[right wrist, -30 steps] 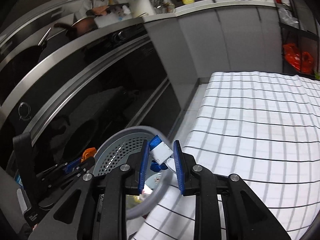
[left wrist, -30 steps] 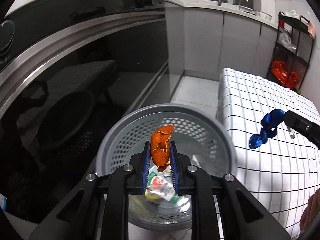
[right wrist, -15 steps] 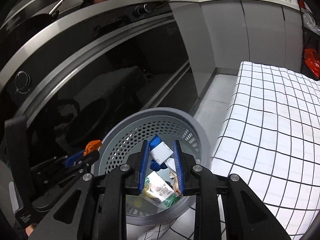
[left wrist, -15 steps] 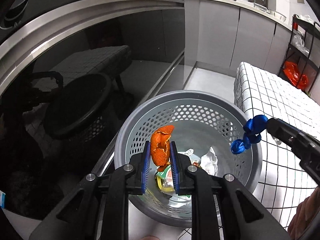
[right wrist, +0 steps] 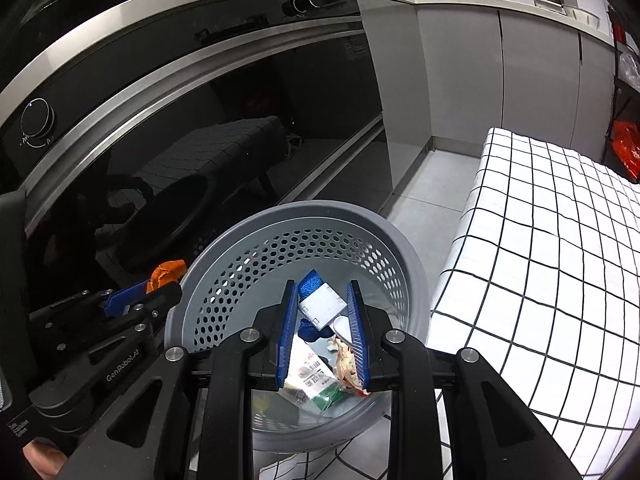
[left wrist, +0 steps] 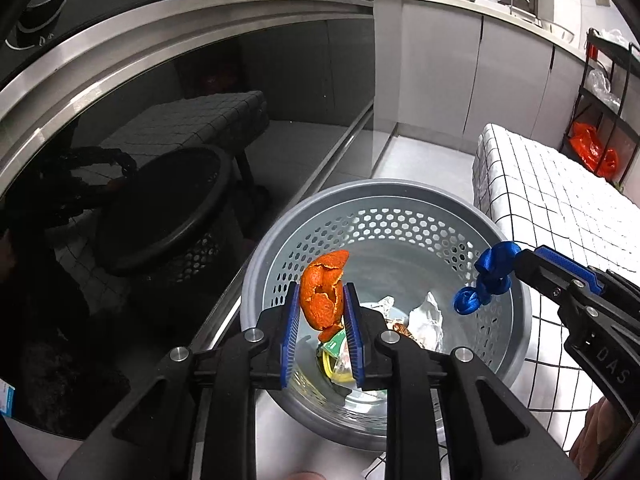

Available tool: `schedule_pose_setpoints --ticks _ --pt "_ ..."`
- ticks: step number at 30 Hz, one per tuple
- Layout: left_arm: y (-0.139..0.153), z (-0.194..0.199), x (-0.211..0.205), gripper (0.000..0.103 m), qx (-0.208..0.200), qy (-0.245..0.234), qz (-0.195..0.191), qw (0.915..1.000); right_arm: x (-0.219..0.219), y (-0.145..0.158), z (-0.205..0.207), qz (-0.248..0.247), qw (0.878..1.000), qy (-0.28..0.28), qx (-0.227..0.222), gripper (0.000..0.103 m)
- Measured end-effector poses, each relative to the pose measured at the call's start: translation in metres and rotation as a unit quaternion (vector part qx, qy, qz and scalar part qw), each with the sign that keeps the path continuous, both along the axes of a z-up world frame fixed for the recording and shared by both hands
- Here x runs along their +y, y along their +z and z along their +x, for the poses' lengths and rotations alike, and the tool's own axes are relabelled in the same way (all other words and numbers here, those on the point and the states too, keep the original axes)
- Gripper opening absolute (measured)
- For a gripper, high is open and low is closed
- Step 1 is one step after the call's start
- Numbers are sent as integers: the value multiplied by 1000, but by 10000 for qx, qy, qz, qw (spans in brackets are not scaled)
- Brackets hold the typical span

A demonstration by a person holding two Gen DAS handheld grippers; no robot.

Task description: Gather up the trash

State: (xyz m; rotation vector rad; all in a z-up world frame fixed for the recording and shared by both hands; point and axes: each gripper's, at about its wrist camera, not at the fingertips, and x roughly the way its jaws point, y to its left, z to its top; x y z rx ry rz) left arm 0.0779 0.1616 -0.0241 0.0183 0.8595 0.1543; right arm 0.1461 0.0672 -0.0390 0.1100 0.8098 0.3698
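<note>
A grey perforated bin [left wrist: 400, 196] [right wrist: 404, 252] stands on the floor with wrappers and foil [left wrist: 428, 316] at its bottom. My left gripper [left wrist: 322, 300] is shut on an orange peel [left wrist: 322, 292] and holds it over the bin's near-left side; the peel also shows in the right wrist view [right wrist: 166, 272]. My right gripper [right wrist: 322, 300] is shut on a white tag with a blue strap [right wrist: 320, 302] over the bin's opening. In the left wrist view the strap [left wrist: 490, 276] hangs from that gripper above the bin's right side.
A dark glass oven front [right wrist: 200, 128] rises just left of the bin. A table with a white checked cloth [right wrist: 560, 240] stands right of it. Grey cabinets [left wrist: 460, 68] and a black rack with a red bag [left wrist: 592, 152] stand behind.
Both grippers have moved from the table side to above the bin, still holding the peel and the strap. The bin now fills more of both views.
</note>
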Motion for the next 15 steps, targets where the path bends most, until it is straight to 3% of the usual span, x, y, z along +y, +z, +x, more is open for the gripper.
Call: schedule_pose_setpoints --ticks 8,10,14,15 --pt "0 0 1 24 20 16 -92 10000 1 0 -2 -59 10000 4 -35 25" --pt "0 -1 2 29 4 17 -119 9999 0 0 -3 -50 10000 -21 -54 27" --pt "4 -4 5 54 -112 63 -131 9998 0 1 -5 -53 9999 -54 -82 40" --pt "5 -5 6 55 -149 73 -150 9997 -1 1 -5 -48 9999 -63 -95 40"
